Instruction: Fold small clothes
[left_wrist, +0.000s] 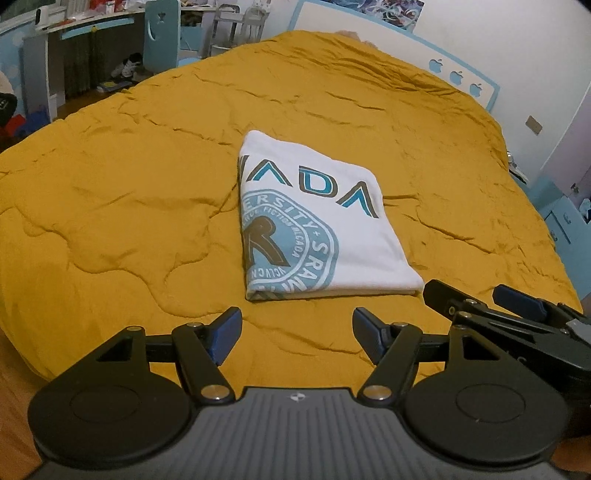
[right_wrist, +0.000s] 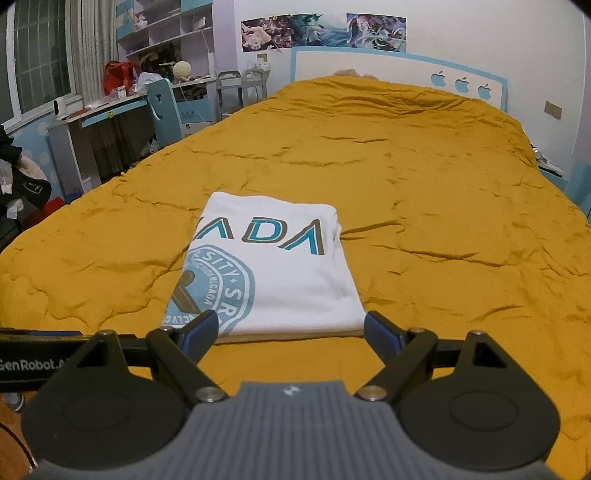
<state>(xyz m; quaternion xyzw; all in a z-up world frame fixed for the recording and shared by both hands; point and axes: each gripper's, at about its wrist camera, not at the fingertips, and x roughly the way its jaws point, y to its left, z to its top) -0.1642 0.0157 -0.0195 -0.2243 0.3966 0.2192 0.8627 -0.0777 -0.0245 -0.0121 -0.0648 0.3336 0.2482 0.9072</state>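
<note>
A white T-shirt (left_wrist: 314, 221) with a teal and brown print lies folded into a neat rectangle on the mustard-yellow quilt (left_wrist: 129, 192). It also shows in the right wrist view (right_wrist: 280, 273). My left gripper (left_wrist: 297, 325) is open and empty, hovering just short of the shirt's near edge. My right gripper (right_wrist: 290, 328) is open and empty, its fingertips level with the shirt's near edge, apart from the cloth. The right gripper also shows in the left wrist view (left_wrist: 476, 299), at the shirt's near right corner.
The quilt (right_wrist: 443, 221) covers a wide bed with a white and blue headboard (right_wrist: 388, 70) at the far end. A desk (right_wrist: 110, 110), a blue chair (right_wrist: 164, 107) and shelves stand left of the bed. A blue nightstand (left_wrist: 561, 218) is at the right.
</note>
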